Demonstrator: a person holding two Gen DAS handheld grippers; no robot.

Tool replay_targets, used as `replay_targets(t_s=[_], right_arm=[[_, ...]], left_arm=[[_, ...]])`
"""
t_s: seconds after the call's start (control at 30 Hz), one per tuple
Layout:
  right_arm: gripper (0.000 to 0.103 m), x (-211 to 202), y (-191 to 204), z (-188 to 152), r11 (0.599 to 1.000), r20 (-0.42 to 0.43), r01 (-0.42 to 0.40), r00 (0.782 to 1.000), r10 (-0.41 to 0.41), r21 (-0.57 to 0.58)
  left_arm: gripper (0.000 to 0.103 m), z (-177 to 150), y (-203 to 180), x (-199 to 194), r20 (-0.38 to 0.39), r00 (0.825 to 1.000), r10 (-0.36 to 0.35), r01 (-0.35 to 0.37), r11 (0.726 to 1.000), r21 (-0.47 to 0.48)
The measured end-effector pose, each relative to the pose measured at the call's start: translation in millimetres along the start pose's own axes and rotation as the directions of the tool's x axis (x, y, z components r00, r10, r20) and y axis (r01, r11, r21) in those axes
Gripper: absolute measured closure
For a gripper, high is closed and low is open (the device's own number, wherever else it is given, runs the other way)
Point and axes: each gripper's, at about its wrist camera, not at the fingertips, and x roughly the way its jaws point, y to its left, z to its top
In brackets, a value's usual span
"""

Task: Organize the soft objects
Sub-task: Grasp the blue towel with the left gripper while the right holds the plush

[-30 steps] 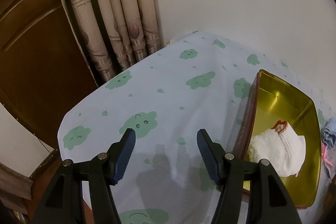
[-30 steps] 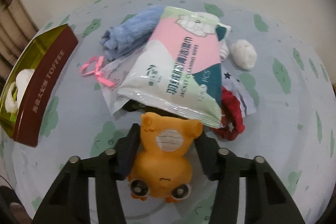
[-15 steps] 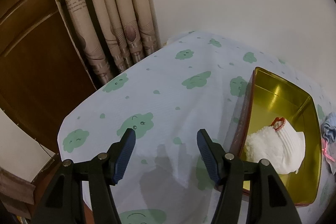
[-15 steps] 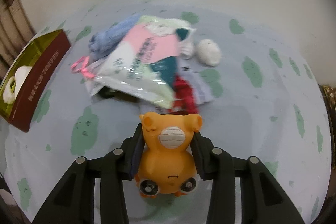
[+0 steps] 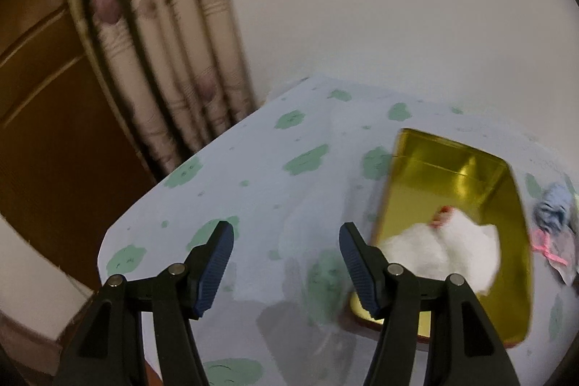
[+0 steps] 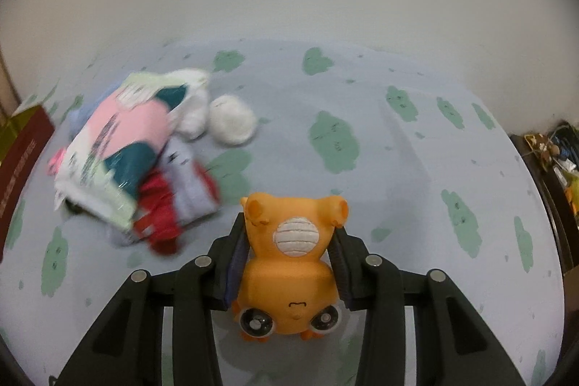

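Here, in the left wrist view, the left hand-held gripper (image 5: 286,263) hung released with nothing between its jaws, above the cloud-print counter (image 5: 260,169). Just to its right sat the gold tin (image 5: 506,212), a white fluffy item (image 5: 452,248) lying inside. In the right wrist view, the right hand-held gripper (image 6: 289,241) was clenched on the orange plush toy (image 6: 289,263), held upside down. Ahead and to its left lay a heap: wipes packet (image 6: 119,147), red cloth (image 6: 159,212), white ball (image 6: 231,120).
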Motion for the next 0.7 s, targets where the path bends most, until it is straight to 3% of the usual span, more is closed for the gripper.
replay_targets(t_s=[0.13,0.27,0.43,0.6,0.7], right_arm=[[0.065,9,-17,6,1.0,0.014,0.007,1.0,-0.008,0.028],[0.065,16,-26,8,0.999,0.021,-0.008,1.0,0.007,0.051],[0.064,12,-20,3,1.0,0.055,0.003,0.998,-0.004,0.02],[0.064,13,-24,3,0.999,0.059,-0.018,0.998,0.015,0.041],[0.064,13,-24,3,0.999,0.059,-0.024,0.998,0.021,0.044]], left_arm=[[0.041,8,-48,-23,0.02,0.995,-0.1,0.096,0.985,0.14],[0.04,15,-109,-39,0.004,0.974,-0.225,0.215,0.934,0.285],[0.037,18,-207,-43,-0.101,0.912,-0.397,0.398,0.801,0.446],[0.037,26,-279,-22,-0.213,0.87,-0.445,0.49,0.729,0.478],[0.037,32,-311,-5,-0.311,0.826,-0.47,0.564,0.695,0.447]])
